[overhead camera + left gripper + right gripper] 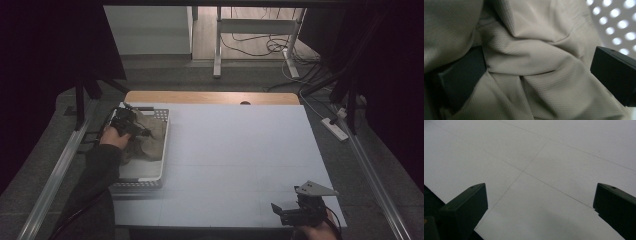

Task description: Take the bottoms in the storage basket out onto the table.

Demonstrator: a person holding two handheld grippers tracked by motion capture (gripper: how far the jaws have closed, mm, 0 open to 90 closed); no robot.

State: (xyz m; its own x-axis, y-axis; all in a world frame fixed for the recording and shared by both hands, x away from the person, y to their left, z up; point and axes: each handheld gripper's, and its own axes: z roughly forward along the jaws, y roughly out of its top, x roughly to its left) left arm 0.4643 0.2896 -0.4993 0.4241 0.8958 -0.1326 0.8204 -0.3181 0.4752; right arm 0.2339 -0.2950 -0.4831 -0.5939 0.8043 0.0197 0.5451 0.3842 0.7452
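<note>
The left gripper (131,124), jaws spread wide, presses into the crumpled beige knit cloth (534,62) inside the white perforated plastic basket (150,179); its holed wall rises just beyond. The right gripper (295,212), also spread, hovers over the bare white tabletop (554,170) near its front edge.

Dim room, grey floor (200,80), cables (260,45) beyond the white table (240,150).

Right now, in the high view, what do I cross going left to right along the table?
left gripper over the beige cloth → white perforated basket → bare white table top → right gripper, jaws apart above the table's near edge.
</note>
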